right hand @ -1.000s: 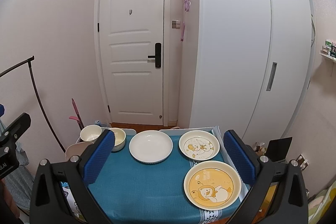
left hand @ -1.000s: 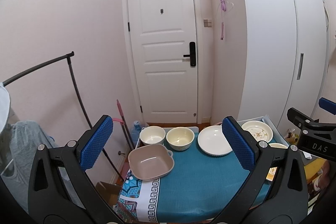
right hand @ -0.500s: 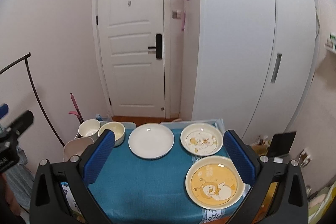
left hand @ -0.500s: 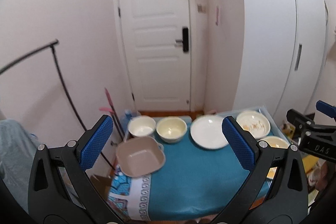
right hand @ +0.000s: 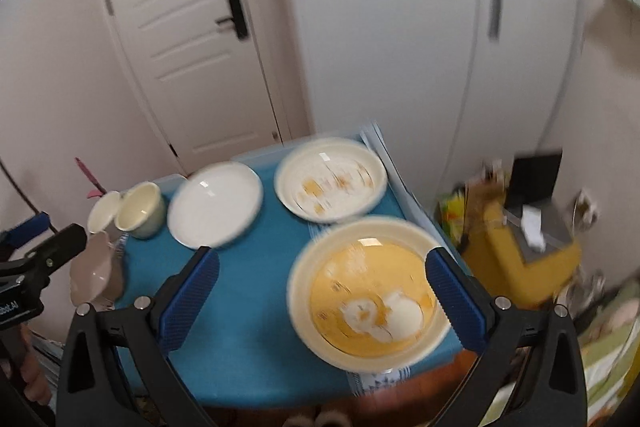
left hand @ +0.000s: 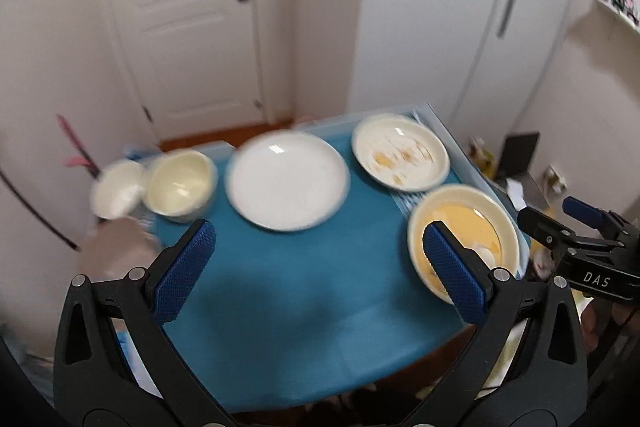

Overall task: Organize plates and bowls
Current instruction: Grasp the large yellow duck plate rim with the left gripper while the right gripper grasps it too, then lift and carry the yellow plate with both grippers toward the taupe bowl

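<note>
Right gripper (right hand: 318, 291) spread wide and holding nothing, hanging over the yellow cartoon plate (right hand: 370, 301) at the near right corner of the blue tablecloth (right hand: 248, 339). Left gripper (left hand: 316, 267) equally wide open and empty, above bare cloth, its right pad overlapping that yellow plate's rim. Beyond them, the plain white plate (left hand: 286, 179) sits mid-table, the cream patterned plate (right hand: 330, 185) to its right at the far edge. Far left, a cream bowl (left hand: 180, 183) beside a white bowl (left hand: 116, 189), and a pinkish-brown dish (right hand: 94, 273) nearer. Everything motion-blurred.
</note>
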`<state>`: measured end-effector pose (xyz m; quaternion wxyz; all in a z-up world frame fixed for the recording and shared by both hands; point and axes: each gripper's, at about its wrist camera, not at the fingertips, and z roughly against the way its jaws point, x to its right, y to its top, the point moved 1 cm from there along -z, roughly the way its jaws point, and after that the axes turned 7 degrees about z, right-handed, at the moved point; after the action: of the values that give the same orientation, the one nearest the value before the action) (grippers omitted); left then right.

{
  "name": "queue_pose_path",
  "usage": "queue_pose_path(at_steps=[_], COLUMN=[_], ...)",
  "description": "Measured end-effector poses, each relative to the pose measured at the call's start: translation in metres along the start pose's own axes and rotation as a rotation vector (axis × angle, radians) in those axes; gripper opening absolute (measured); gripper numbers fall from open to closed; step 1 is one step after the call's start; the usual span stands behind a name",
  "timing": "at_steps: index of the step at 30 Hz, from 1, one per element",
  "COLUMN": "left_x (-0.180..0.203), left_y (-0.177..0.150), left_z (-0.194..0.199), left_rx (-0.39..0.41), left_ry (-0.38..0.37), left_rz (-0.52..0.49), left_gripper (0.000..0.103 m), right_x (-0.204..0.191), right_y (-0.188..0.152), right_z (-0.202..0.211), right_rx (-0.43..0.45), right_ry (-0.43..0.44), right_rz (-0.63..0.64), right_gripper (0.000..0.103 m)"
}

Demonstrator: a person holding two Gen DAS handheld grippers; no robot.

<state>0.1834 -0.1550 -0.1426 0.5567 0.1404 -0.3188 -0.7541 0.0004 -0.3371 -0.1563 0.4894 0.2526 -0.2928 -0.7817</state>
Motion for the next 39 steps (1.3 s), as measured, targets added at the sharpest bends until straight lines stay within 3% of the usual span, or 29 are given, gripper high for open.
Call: queue_pose_path(at_steps=[5, 12, 16, 23, 26, 28, 31, 34, 39], left_x=[0.042, 0.077, 0.084, 0.095, 0.095, 0.093, 0.094, 0.099, 0.103], left_y=[-0.026, -0.059, -0.072, -0.085, -0.087, -0.089, -0.090, -0.092, -0.093], left_z=[-0.062, -0.140, -0.168, -0.190, -0.194, -0.195, -0.198, -0.199, -0.201], left_rx=[-0.140, -0.294, -0.338, -0.357, -0.338, -0.345, -0.346, -0.341, -0.339], left_ry=[-0.025, -0.017, 0.016, 0.034, 0.036, 0.036, 0.012, 0.008, 0.030], left_rz=[-0.030, 0.052, 0.071, 0.103, 0.111, 0.124, 0.157, 0.152, 0.165], left_gripper=[0.103, 0.094, 0.088, 0.075, 0.055, 0.033, 0.026, 0.018, 0.018], right_x=[0.055, 0.115, 0.133, 0.141, 0.143, 0.143, 0.145, 0.148, 0.150], right_y=[-0.023, -0.051, -0.053, -0.053, -0.051, -0.048, -0.047, -0.044, -0.042], right_z=[-0.035, -0.096, -0.119, -0.143, -0.148, -0.151, -0.157, -0.160, -0.162], right_rx=[-0.113, -0.262, -0.295, -0.319, -0.303, -0.305, -0.319, -0.321, -0.325], right_ry=[0.018, 0.159, 0.231, 0.354, 0.376, 0.373, 0.365, 0.371, 0.368], right_rz=[-0.048, -0.054, -0.006, 0.047, 0.064, 0.074, 0.090, 0.100, 0.115], right_gripper=[0.095, 0.067, 0.058, 0.034, 0.030, 0.024, 0.013, 0.012, 0.012])
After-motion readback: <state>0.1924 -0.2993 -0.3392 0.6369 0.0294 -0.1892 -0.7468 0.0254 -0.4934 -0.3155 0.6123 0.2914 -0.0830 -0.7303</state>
